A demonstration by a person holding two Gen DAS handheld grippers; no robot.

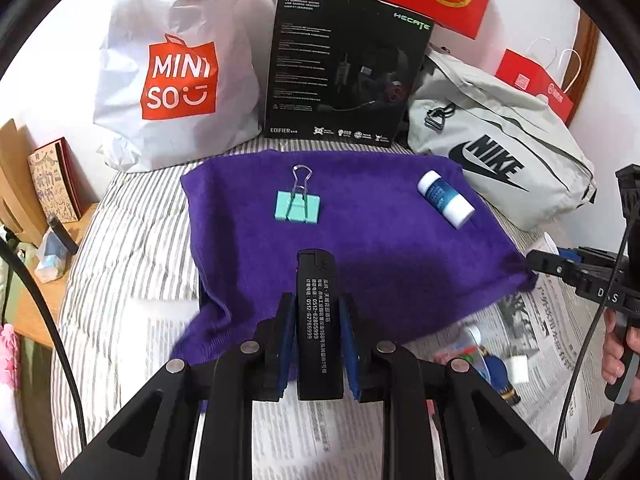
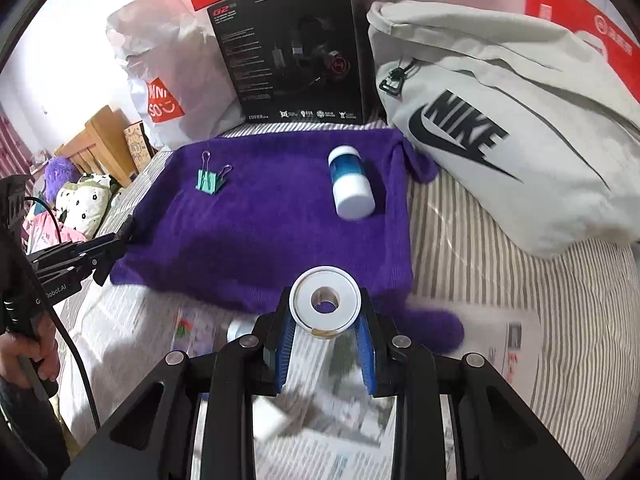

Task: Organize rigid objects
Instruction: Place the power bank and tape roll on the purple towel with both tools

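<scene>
My left gripper [image 1: 318, 304] is shut on a black lighter [image 1: 318, 276] with white print, held above the near edge of a purple towel [image 1: 380, 248]. On the towel lie a mint-green binder clip [image 1: 298, 204] and a small white-and-blue bottle [image 1: 444, 198] on its side. In the right wrist view my right gripper [image 2: 325, 300] is shut on a white tape roll [image 2: 302, 300], over the towel's [image 2: 260, 232] near edge. The clip [image 2: 209, 182] and bottle [image 2: 352, 184] lie beyond it. Each gripper shows at the edge of the other's view.
Behind the towel stand a white Miniso bag [image 1: 176, 76], a black headset box [image 1: 344, 68] and a grey Nike bag [image 1: 500, 148]. Newspaper [image 1: 540, 340] covers the striped bedding nearby, with a white cube [image 1: 519, 368] and other small items on it.
</scene>
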